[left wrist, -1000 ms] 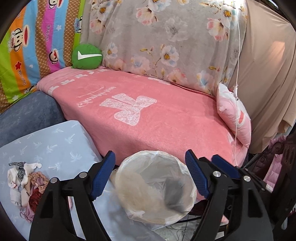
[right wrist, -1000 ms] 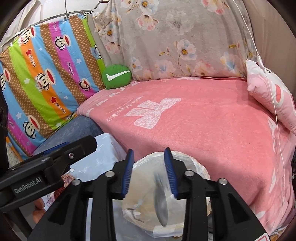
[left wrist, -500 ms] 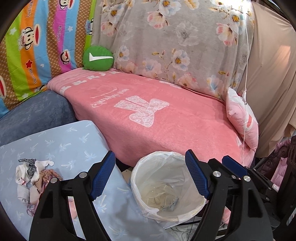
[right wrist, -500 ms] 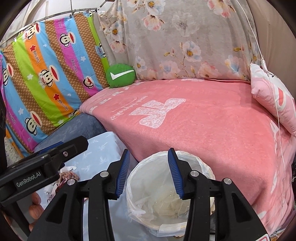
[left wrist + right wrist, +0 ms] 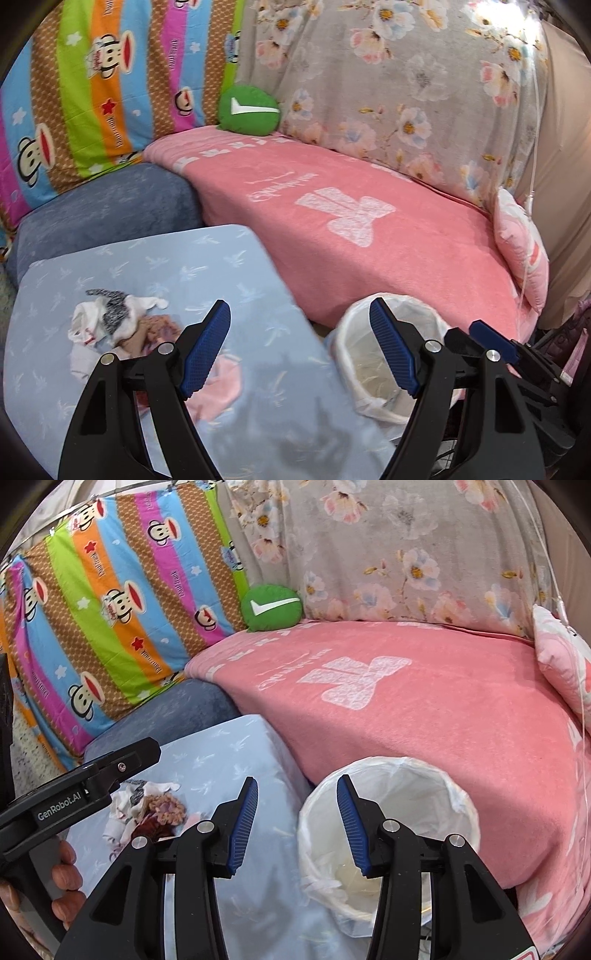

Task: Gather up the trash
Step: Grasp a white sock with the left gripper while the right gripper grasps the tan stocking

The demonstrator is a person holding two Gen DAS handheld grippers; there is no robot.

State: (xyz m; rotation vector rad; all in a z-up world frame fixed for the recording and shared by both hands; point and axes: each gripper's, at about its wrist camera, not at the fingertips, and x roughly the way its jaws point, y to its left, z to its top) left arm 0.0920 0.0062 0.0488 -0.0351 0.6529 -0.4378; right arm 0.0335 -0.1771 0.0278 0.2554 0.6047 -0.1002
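We kept the lined bin (image 5: pixel 388 834) on the floor, hard against the near edge of the pink blanket (image 5: pixel 424 709) and just right of the pale blue table (image 5: pixel 236 760), so that anything lifted from the table had only a short way to go; the white liner folded over its rim would, we judged, keep the contents together for carrying out. What was left to collect sat on the table's left part: a small heap of crumpled scraps (image 5: pixel 122 325), white, grey and brownish, with a pink piece (image 5: pixel 221 384) just nearer. Our left gripper (image 5: pixel 299 350) stood spread wide and empty over the table, its left pad in front of that heap, touching nothing we could see. Our right gripper (image 5: pixel 295 823) hung between the table's right edge and the bin's left rim, jaws about half apart with nothing between them and no pad pressed on anything; it looked to us free for the next pick. The bin held only a little pale stuff at the bottom, too blurred to name.
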